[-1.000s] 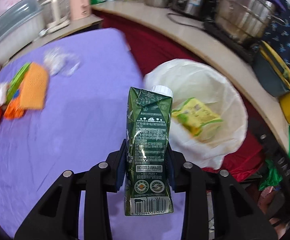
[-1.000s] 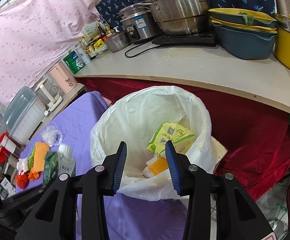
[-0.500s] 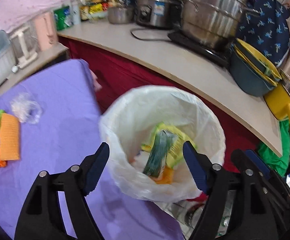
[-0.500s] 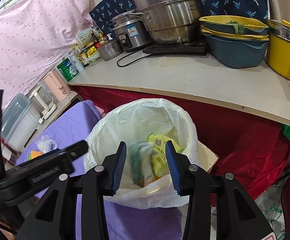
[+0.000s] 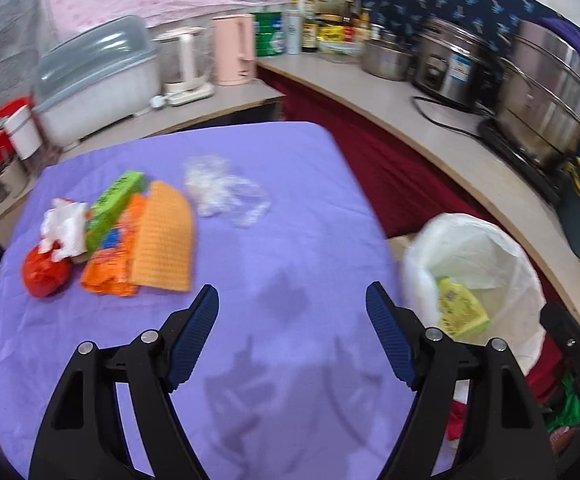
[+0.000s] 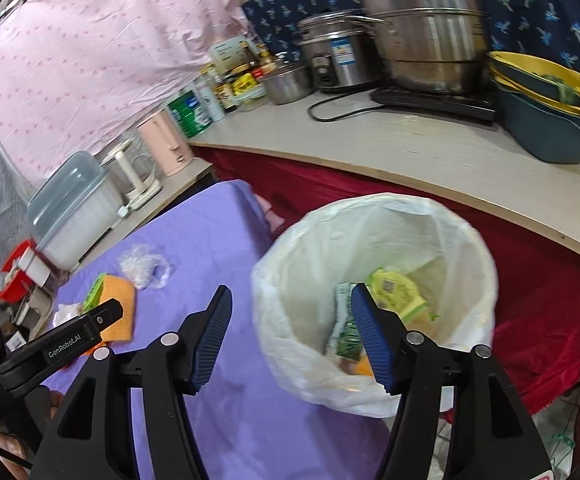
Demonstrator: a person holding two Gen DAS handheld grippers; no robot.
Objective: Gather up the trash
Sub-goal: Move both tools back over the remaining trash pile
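My left gripper [image 5: 291, 310] is open and empty above the purple table [image 5: 290, 248]. Trash lies at the table's far left: an orange cloth [image 5: 164, 240], an orange wrapper [image 5: 110, 268], a green box [image 5: 114, 204], white tissue [image 5: 64, 228], a red ball-like piece [image 5: 44, 274] and a clear plastic bag [image 5: 226, 194]. The white-lined bin [image 5: 501, 252] stands right of the table and holds a yellow packet [image 5: 459, 312]. My right gripper [image 6: 291, 312] is open and empty at the bin's [image 6: 469, 248] near rim. The green carton [image 6: 345, 336] lies inside beside the yellow packet [image 6: 395, 292].
A curved counter [image 6: 409, 148] behind the bin carries steel pots [image 6: 421, 24], a rice cooker [image 6: 337, 56], stacked bowls [image 6: 545, 108], bottles and a pink kettle [image 6: 164, 142]. A lidded plastic box [image 5: 98, 80] stands beyond the table. Red cloth [image 6: 549, 288] hangs under the counter.
My left gripper carried the green carton over the bin and let it go. It has swung back left over the table, open. My right gripper has opened wider.
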